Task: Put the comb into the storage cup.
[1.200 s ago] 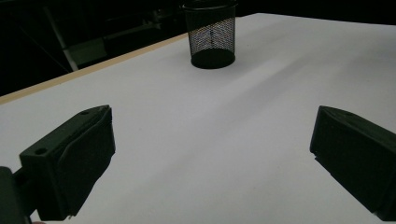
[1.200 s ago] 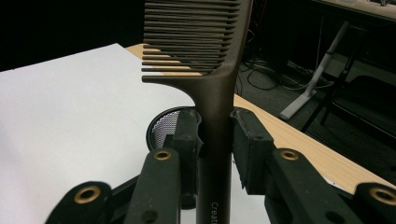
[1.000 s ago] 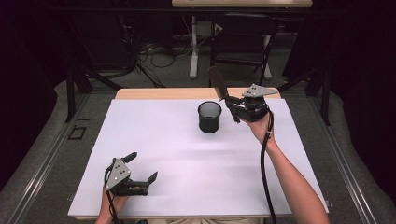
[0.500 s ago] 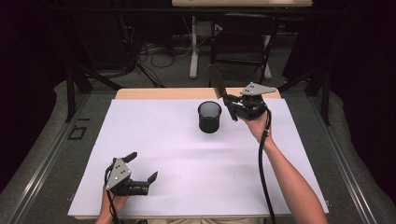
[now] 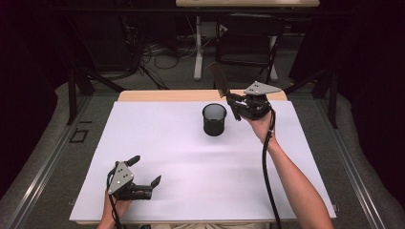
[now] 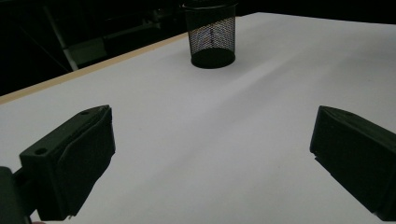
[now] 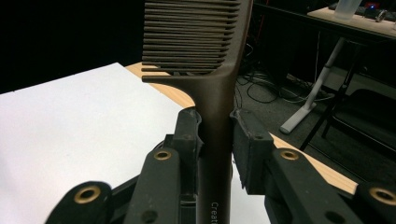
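Right gripper point(image 5: 233, 106) clamped a comb point(image 7: 212, 84) by its handle, teeth up, at the cup's point(image 5: 214, 119) 2 o'clock, perhaps for dropping in | left gripper point(image 5: 144, 171) idled wide open at 7 o'clock.

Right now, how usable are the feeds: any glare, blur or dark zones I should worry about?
High view: the white table cover is evenly lit with no harsh glare, and the room behind is nearly black. Left gripper view: the black mesh cup is sharp, while the left gripper jaws are soft and dark. Right gripper view: the dark brown plastic comb is crisp, the background dim.
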Available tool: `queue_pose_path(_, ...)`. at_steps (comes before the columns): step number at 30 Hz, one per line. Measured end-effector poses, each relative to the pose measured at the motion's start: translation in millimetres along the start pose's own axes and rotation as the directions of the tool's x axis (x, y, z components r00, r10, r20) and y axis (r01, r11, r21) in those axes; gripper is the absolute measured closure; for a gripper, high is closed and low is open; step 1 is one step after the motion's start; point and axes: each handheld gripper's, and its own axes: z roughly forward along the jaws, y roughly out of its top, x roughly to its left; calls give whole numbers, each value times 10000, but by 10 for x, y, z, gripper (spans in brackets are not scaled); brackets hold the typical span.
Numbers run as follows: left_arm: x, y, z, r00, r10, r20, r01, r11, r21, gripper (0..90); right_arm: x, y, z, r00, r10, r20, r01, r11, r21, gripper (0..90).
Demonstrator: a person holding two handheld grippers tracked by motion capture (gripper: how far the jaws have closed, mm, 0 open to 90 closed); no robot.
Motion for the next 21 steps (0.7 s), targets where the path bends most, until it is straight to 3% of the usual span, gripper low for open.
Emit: queue_pose_path(21,3,-2,3,10000,20,0,-20,10000,27,0,16,94,117,10000,88,31,-86,9987,-507,728)
